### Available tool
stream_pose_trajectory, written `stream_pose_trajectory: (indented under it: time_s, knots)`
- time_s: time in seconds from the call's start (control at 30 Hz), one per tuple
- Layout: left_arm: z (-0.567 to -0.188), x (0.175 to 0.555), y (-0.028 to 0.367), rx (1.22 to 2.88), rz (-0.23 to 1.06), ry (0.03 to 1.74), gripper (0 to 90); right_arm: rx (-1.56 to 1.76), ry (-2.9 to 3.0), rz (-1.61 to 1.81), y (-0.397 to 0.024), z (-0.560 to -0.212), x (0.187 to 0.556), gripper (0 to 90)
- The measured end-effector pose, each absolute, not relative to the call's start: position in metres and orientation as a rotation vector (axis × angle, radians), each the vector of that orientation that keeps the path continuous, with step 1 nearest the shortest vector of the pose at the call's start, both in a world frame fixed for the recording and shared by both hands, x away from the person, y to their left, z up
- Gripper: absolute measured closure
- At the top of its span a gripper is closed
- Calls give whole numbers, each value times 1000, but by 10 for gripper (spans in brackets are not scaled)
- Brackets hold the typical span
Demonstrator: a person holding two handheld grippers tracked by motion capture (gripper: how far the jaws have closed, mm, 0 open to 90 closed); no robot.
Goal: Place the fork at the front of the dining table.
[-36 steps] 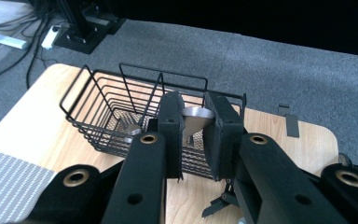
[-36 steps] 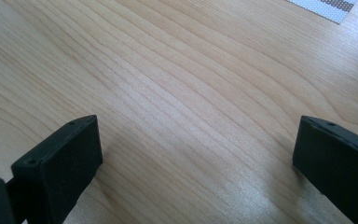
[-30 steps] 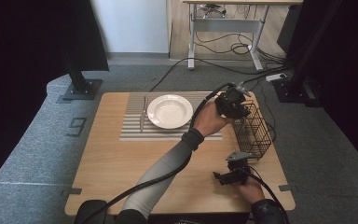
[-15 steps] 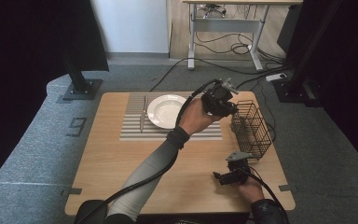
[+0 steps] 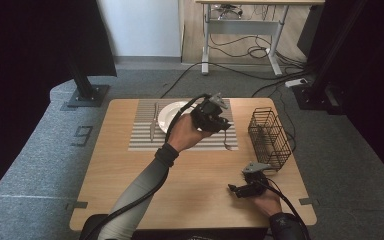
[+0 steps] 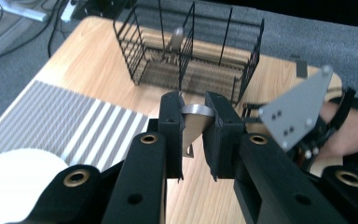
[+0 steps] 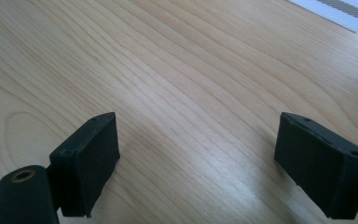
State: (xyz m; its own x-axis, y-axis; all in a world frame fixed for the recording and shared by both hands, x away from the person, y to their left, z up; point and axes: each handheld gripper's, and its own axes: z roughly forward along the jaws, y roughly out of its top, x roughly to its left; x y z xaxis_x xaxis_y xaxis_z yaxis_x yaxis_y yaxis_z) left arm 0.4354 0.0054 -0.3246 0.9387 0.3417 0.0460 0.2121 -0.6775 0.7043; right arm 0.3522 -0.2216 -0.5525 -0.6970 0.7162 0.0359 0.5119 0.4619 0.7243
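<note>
A left gripper (image 5: 215, 119) is held above the striped mat (image 5: 140, 131), partly over a white plate (image 5: 167, 114). A fork (image 5: 153, 122) lies left of the plate. A wire basket (image 5: 270, 137) stands at the right. The right gripper (image 5: 237, 189) is rested on the table (image 5: 110, 175).

spoon (image 6: 193, 125) | metal, handle-end clamped in left tool (image 6: 194, 122) | hanging bowl-down, above placemat edge

A white plate (image 5: 172, 114) and a knife (image 5: 153, 123) lie on a striped placemat (image 5: 145, 135) on the wooden desk (image 5: 110, 185).
</note>
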Motion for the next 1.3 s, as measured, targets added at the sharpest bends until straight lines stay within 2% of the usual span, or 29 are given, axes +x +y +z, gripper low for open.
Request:
stream_pose_trajectory:
  time_s: [0.37, 0.5, 0.7, 0.83, 1.17, 1.3]
  knots:
    - [-360, 427, 33, 2351, 161, 393, 776, 963, 2458, 1166, -213, -534, 356, 219]
    - [-366, 424, 38, 2352, 153, 383, 776, 926, 2443, 1243, -208, -522, 363, 278]
    - [-371, 418, 43, 2348, 148, 370, 776, 862, 2422, 1300, -195, -506, 375, 314]
    - [-375, 414, 46, 2349, 136, 345, 776, 795, 2429, 1335, -184, -496, 381, 384]
    - [-379, 409, 51, 2343, 118, 312, 776, 611, 2486, 1395, -163, -481, 389, 643]
    - [-379, 409, 52, 2335, 98, 304, 776, 589, 2510, 1388, -159, -481, 391, 680]
